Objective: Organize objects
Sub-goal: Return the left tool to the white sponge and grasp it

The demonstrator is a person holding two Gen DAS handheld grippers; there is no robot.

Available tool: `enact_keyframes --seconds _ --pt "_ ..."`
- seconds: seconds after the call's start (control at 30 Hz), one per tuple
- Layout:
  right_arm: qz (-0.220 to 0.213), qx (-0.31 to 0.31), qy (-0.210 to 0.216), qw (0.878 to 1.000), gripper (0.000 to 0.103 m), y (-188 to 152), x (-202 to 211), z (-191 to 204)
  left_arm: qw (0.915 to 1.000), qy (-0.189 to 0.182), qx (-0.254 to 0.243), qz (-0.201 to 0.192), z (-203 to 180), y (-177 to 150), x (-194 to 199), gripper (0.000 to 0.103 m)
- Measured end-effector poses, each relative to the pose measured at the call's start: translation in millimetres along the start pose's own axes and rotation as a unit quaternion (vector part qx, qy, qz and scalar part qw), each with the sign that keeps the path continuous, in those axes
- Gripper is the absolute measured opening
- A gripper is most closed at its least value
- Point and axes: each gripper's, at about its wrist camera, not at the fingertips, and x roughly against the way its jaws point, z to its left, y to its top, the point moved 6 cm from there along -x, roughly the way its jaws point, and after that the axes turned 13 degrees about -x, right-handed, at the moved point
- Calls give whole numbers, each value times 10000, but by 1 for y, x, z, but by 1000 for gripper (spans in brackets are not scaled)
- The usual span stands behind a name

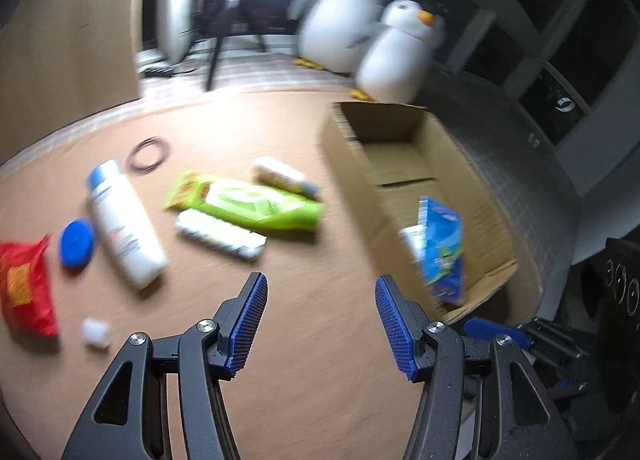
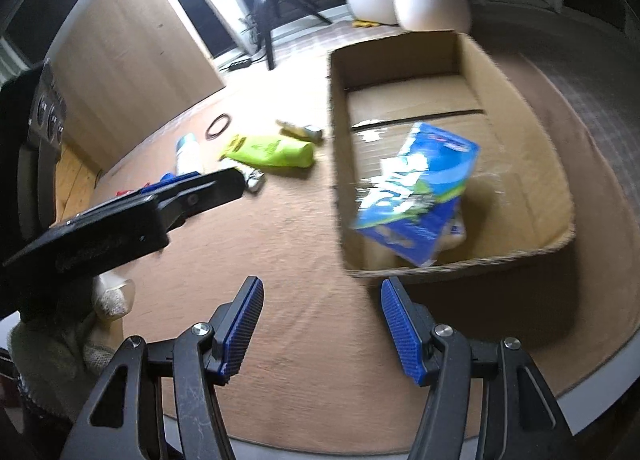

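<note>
Beyond the far edge of the round wooden table (image 1: 312, 400), two white plush penguins (image 1: 372, 16) stand on the floor, dark tripod legs (image 1: 216, 56) to their left, a dark-paned glazed wall (image 1: 560, 40) at far right.

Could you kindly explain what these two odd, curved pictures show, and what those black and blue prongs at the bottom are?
Each picture comes from a wide-angle camera on a hand-held claw; a person carries one per hand. The left claw and right claw both stand open and hold nothing. On the brown table sits an open cardboard box with a blue packet inside. Still outside lie a green pouch, a white bottle, a blue lid, a red packet and a dark ring. In the right view, the black shape is the other claw.
</note>
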Motion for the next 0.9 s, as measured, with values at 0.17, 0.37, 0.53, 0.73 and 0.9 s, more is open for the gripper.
enact_keyframes --seconds 0.17,0.37,0.53,0.73,0.9 --pt "120 228 105 9996 58 -5 -12 30 9984 329 453 30 58 -33 23 60" --pt "240 503 200 9982 58 -14 -25 68 9931 661 964 43 123 -67 47 60" --pt "317 642 257 9971 58 -21 -35 92 9892 858 1179 127 162 -90 52 60" --pt "385 746 264 9961 58 -29 -41 109 9892 874 1144 284 174 -105 38 60" --pt "353 711 219 9966 58 -30 -41 111 9908 852 958 445 175 -109 18 60"
